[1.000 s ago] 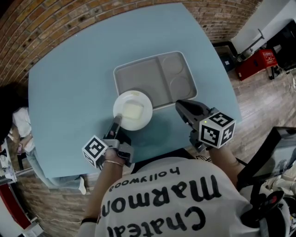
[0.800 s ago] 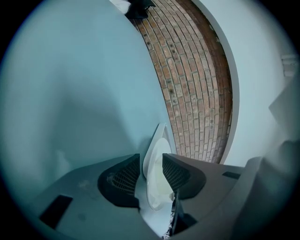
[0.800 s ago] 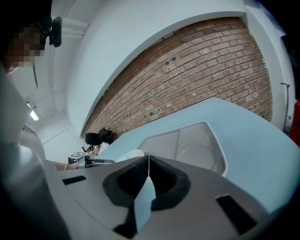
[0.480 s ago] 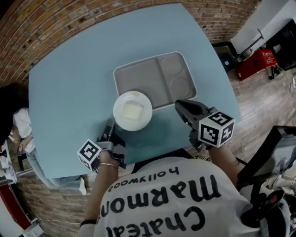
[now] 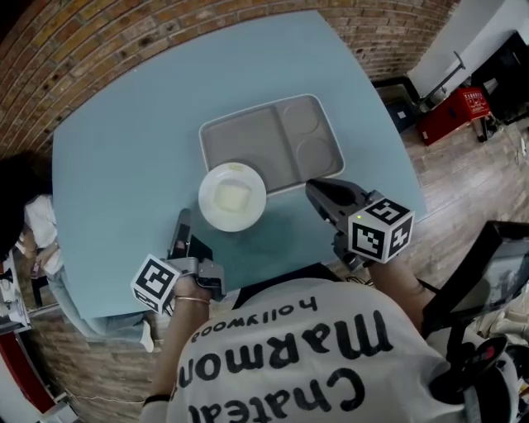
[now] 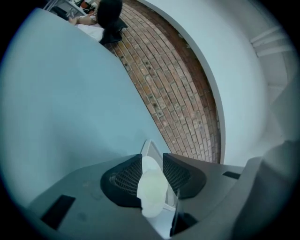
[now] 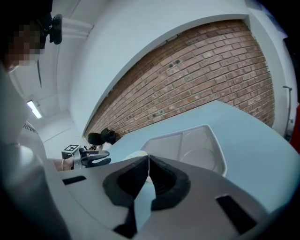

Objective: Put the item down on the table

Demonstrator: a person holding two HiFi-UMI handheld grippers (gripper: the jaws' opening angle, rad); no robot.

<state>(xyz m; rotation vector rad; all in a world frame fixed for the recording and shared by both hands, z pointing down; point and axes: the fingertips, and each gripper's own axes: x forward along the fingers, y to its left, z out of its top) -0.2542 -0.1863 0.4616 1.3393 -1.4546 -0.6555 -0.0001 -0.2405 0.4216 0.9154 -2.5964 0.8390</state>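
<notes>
A white plate (image 5: 232,197) with a pale square item on it sits on the blue table (image 5: 124,157), its far edge against the near left corner of the grey tray (image 5: 269,140). My left gripper (image 5: 181,220) is open and empty, a short way back from the plate's near left side. In the left gripper view the plate (image 6: 152,187) shows through the gap between the jaws of that gripper (image 6: 152,157). My right gripper (image 5: 319,195) is shut on nothing and hovers by the tray's near right corner, its jaws meeting at the tip (image 7: 148,159).
The tray (image 7: 187,145) has one large and two round compartments, all bare. A brick wall (image 5: 165,25) runs behind the table. A seated person (image 5: 21,206) is at the table's left edge. Red equipment (image 5: 450,107) stands on the floor to the right.
My left gripper has let go of the plate's near edge and drawn back toward me and to the left. The plate stays put. The right gripper has barely moved.
</notes>
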